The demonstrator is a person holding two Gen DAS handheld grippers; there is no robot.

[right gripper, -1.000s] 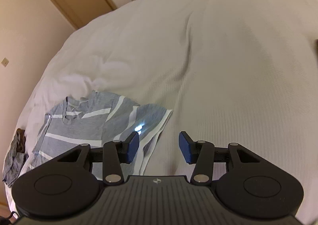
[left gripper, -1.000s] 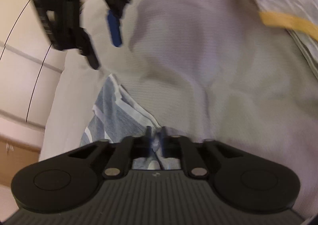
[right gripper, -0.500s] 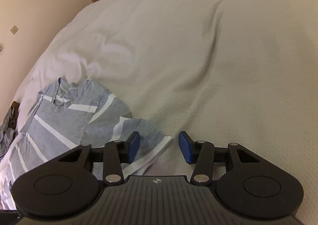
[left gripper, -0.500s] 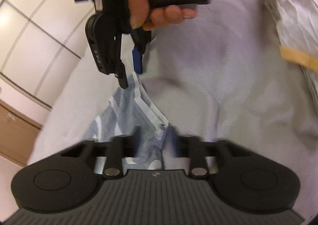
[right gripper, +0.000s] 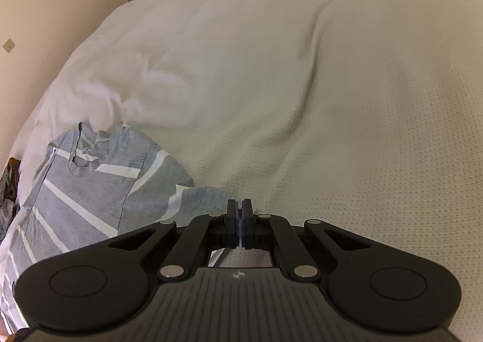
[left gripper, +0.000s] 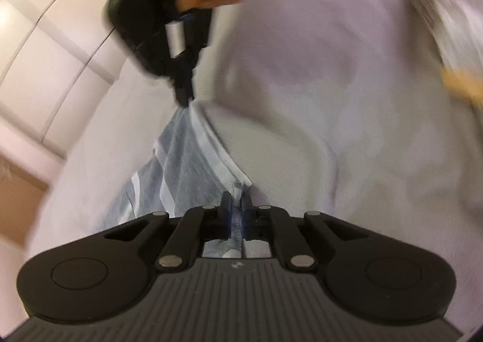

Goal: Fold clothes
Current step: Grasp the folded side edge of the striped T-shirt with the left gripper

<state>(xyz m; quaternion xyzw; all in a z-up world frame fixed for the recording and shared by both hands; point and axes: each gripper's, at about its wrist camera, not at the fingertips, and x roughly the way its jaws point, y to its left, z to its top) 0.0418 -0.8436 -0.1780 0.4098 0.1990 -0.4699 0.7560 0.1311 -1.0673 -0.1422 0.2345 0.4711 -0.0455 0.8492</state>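
Now both grippers, left (left gripper: 236, 201) and right (right gripper: 239, 208), pinch tight on the striped shirt's (right gripper: 99, 188) near hem on the bed (right gripper: 332, 85).

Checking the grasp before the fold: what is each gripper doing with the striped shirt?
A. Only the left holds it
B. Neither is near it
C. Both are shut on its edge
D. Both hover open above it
C: the left gripper and right gripper each have their jaws shut on the shirt edge.
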